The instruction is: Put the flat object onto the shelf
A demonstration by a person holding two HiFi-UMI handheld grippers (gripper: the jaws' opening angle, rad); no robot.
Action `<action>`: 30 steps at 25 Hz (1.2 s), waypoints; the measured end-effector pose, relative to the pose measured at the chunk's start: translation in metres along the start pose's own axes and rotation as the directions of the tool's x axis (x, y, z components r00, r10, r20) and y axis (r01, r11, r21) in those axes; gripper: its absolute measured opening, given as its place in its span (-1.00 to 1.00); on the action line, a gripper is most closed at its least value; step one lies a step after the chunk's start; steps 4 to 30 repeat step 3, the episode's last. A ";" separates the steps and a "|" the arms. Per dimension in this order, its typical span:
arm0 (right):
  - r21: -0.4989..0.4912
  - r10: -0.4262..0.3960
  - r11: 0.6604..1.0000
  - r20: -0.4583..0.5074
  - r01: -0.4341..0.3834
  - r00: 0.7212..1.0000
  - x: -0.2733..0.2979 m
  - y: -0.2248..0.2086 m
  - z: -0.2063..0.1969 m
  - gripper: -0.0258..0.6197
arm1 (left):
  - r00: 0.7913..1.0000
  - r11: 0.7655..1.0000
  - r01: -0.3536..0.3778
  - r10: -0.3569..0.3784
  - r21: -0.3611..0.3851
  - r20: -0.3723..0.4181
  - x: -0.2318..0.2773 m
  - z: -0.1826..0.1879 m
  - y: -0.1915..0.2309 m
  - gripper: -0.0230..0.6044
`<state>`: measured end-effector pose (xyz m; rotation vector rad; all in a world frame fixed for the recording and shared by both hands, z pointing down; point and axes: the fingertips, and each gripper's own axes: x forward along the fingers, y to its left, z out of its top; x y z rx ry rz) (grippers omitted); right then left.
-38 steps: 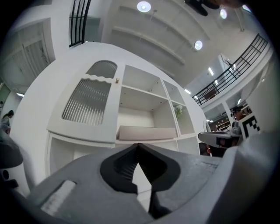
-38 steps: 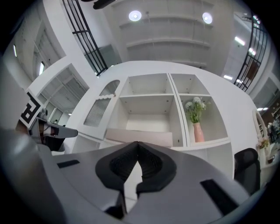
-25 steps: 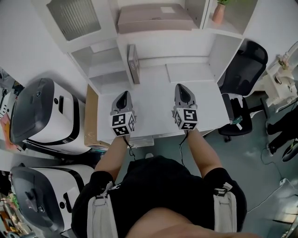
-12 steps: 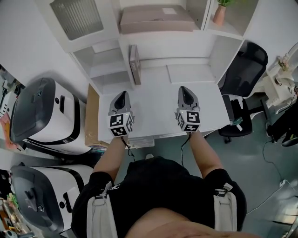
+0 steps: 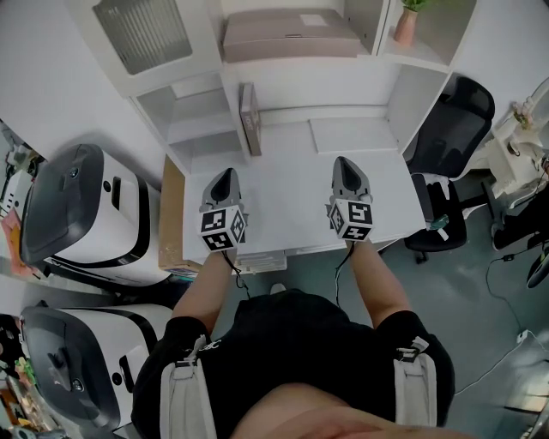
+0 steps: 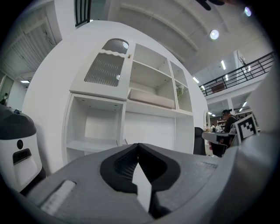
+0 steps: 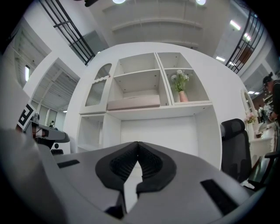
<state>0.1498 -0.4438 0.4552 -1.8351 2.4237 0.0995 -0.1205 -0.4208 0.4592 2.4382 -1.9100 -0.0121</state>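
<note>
A flat pinkish-grey box point(image 5: 287, 34) lies on the upper middle shelf of the white shelf unit; it also shows as the box point(image 6: 151, 98) and the box point(image 7: 133, 103) in the two gripper views. A thin grey slab point(image 5: 249, 107) stands on edge against the partition at the back of the white desk point(image 5: 283, 171). My left gripper point(image 5: 226, 176) hovers over the desk's front left, shut and empty point(image 6: 138, 146). My right gripper point(image 5: 346, 165) is over the front right, also shut with nothing in it point(image 7: 138, 144). Both point toward the shelves.
A vase with a plant point(image 5: 403, 21) stands in the upper right compartment. A ribbed-glass cabinet door point(image 5: 141, 34) is at upper left. A black office chair point(image 5: 450, 111) is right of the desk, white-and-grey machines point(image 5: 77, 214) and a cardboard box point(image 5: 169, 214) left.
Both grippers stay shut over the desk front; the right one has drifted slightly to the right. Nothing was picked up or released.
</note>
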 end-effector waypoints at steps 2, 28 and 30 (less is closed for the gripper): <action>-0.002 -0.002 1.000 -0.002 0.002 1.000 0.001 0.001 0.000 -0.92 | 1.000 1.000 0.003 -0.003 0.004 0.001 0.001 0.001 0.000 -0.87; -0.003 -0.002 1.000 -0.004 0.002 1.000 0.002 0.001 0.000 -0.92 | 1.000 1.000 0.005 -0.005 0.006 0.003 0.001 0.002 0.000 -0.87; -0.003 -0.002 1.000 -0.004 0.002 1.000 0.002 0.001 0.000 -0.92 | 1.000 1.000 0.005 -0.005 0.006 0.003 0.001 0.002 0.000 -0.87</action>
